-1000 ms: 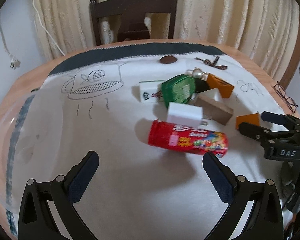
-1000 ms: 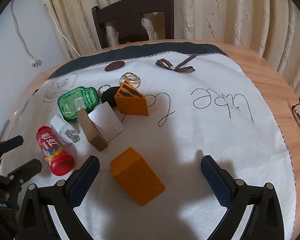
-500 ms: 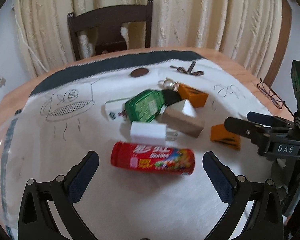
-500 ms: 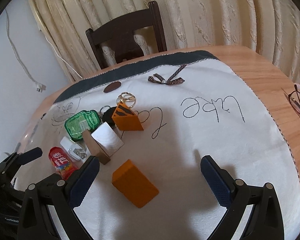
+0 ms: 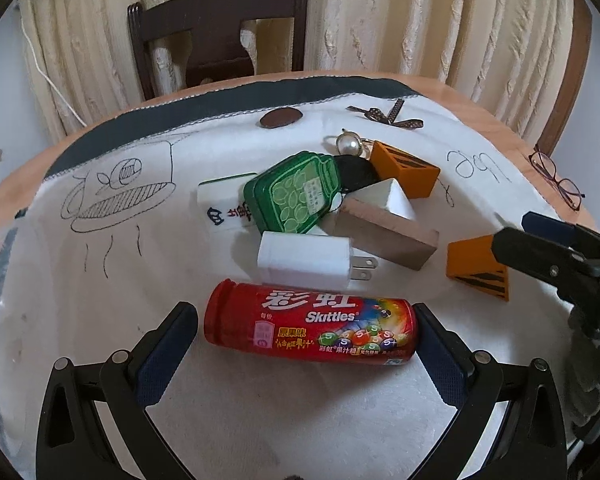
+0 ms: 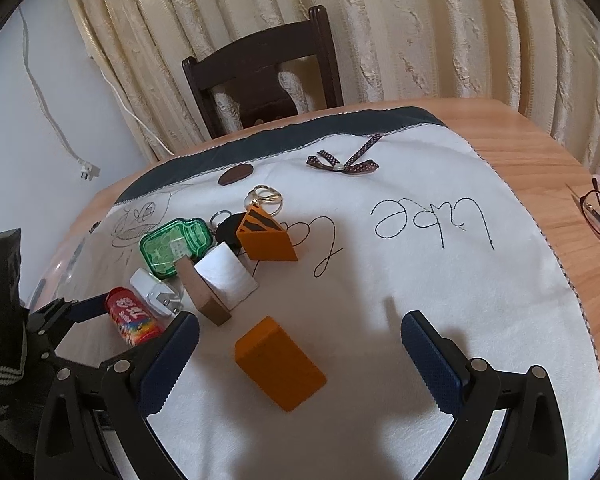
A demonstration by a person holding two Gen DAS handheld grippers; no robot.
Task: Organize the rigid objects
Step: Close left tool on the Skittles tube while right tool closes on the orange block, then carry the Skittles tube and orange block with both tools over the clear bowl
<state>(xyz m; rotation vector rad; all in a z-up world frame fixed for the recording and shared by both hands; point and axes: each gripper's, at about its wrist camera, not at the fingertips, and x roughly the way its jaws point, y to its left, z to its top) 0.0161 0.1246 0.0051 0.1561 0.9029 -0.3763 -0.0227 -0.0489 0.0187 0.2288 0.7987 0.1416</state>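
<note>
Two orange blocks (image 6: 280,363) (image 6: 269,240), one Skittles tube (image 5: 310,329), one charger (image 5: 306,259), one green tin (image 5: 294,197)

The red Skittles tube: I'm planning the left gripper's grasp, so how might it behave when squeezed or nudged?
The Skittles tube lies on its side between the open left gripper fingers, so a nudge could roll it. Its glossy wrap may be slippery. It looks rigid, unlikely to crush.

The red candy tube (image 5: 310,330) lying at six o'clock bears "Skittles" in white under two large Chinese characters, 彩虹. On the white cloth (image 6: 440,300), stitched black cursive at two o'clock reads roughly "lube"; the mahjong tile's (image 5: 220,208) marks are unclear.
</note>
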